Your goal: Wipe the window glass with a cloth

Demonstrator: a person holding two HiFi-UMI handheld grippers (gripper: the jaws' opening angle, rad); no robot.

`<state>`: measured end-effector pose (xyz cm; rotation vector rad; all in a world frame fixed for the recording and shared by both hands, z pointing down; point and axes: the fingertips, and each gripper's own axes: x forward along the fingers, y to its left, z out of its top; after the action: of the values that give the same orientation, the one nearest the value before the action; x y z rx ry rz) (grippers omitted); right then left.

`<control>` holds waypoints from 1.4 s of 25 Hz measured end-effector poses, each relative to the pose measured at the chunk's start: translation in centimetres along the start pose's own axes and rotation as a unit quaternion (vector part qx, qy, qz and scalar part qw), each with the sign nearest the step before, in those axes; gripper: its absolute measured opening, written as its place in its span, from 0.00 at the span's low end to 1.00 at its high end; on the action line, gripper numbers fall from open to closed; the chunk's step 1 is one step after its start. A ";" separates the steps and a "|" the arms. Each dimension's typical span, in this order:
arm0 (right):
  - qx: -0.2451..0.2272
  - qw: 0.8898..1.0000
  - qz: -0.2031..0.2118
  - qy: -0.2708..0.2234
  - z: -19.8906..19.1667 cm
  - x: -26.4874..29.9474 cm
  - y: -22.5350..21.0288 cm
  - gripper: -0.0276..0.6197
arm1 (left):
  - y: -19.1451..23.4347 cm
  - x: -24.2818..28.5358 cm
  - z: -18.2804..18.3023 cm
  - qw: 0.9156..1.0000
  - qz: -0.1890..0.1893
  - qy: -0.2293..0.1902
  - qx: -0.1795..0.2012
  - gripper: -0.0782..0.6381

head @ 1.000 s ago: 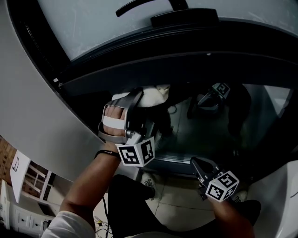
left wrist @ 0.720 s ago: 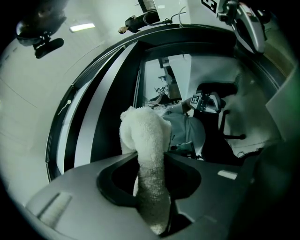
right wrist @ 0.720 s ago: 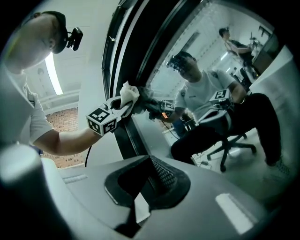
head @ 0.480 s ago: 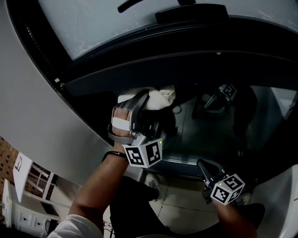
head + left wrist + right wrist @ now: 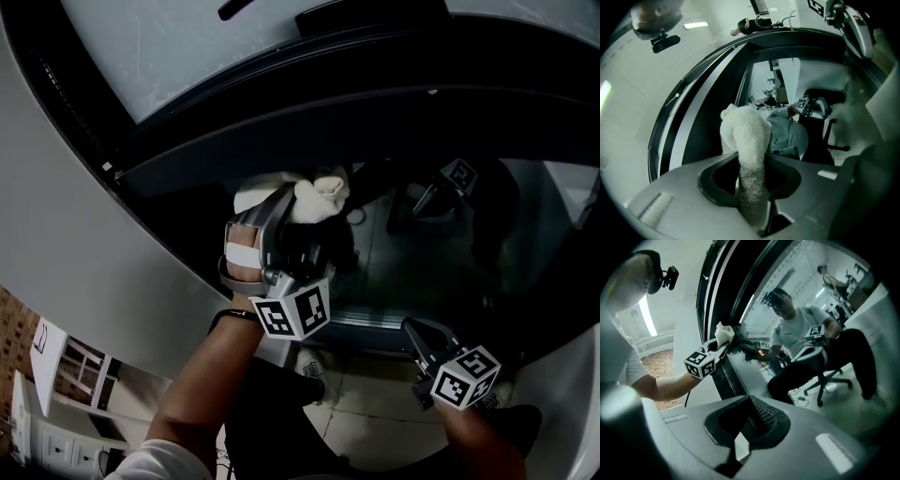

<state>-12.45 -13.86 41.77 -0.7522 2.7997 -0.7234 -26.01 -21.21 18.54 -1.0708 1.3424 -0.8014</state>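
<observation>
The white fluffy cloth [image 5: 317, 197] sits bunched at the upper left corner of the dark window glass [image 5: 427, 258], right where the pane meets the black frame [image 5: 328, 112]; it looks to be touching the glass, though I cannot be sure of the contact from here. My left claw [image 5: 292, 214] is clamped on it: in the left gripper view the cloth [image 5: 744, 136] rises as a thick roll out of the dark slot between the two jaws, pinched low down and puffing out above them. The person's left hand [image 5: 242, 251] wraps the handle behind that claw, with the marker cube [image 5: 291, 314] beneath it and a dark band on the wrist. From the right gripper view I see the same cloth [image 5: 723, 333] and the left claw's cube [image 5: 702, 363] held up at the edge of the pane, beside the black frame. The right claw [image 5: 413, 329] hangs lower and well apart from the cloth, below the glass, its own cube [image 5: 465, 376] toward me; its jaws are drawn together with nothing between them [image 5: 749, 420]. The glass mirrors a person seated on an office chair [image 5: 829, 380] and both grippers. A pale grey wall [image 5: 84, 225] curves along the left of the frame, and tiled floor [image 5: 366, 412] shows beneath the window.
</observation>
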 end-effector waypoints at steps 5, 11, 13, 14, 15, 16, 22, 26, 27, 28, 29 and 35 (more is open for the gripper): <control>-0.014 1.000 -0.022 0.005 0.1 0.2 -0.6 0.05 | -0.7 -0.2 -0.8 1.000 0.004 0.005 -0.015 0.28; -0.032 0.999 -0.007 0.013 -0.4 0.4 0.1 0.05 | -1.5 -0.6 -0.7 1.000 -0.002 0.008 -0.021 0.28; -0.040 0.999 -0.001 0.009 -0.4 0.0 0.4 0.05 | -1.8 -0.8 -0.4 1.000 -0.002 0.007 -0.021 0.28; -0.043 0.999 0.001 0.007 -0.4 -0.2 0.6 0.05 | -1.9 -0.8 -0.3 1.000 -0.002 0.006 -0.022 0.28; -0.042 0.999 0.002 0.004 -0.2 -0.2 0.7 0.04 | -1.9 -0.8 -0.2 1.000 -0.002 0.006 -0.022 0.28; -0.040 0.999 0.003 0.000 -0.1 -0.2 0.8 0.04 | -1.9 -0.9 -0.3 1.000 -0.002 0.006 -0.022 0.28; -0.051 0.999 0.005 0.002 0.0 -0.2 0.7 0.04 | -2.2 -1.0 -0.5 1.000 0.001 0.009 -0.024 0.28; -0.037 0.999 0.007 0.004 -0.1 -0.1 0.6 0.04 | -2.2 -0.9 -0.6 1.000 0.000 0.007 -0.021 0.28; -0.036 0.999 0.005 0.006 -0.2 -0.1 0.6 0.04 | -2.2 -0.9 -0.6 1.000 -0.002 0.007 -0.020 0.28; -0.036 0.999 0.003 0.007 -0.3 -0.1 0.5 0.04 | -2.2 -0.9 -0.7 1.000 -0.003 0.006 -0.020 0.28; -0.035 0.999 0.001 0.007 -0.3 -0.1 0.4 0.04 | -2.2 -0.9 -0.7 1.000 -0.004 0.006 -0.019 0.28; -0.030 1.000 -0.004 0.006 0.0 -0.1 0.1 0.04 | -2.7 -0.9 -1.0 0.999 -0.004 0.015 -0.030 0.28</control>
<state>-12.41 -13.73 41.74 -0.7719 2.8427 -0.6516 -26.71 -21.40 21.42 -1.1158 1.3949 -0.7897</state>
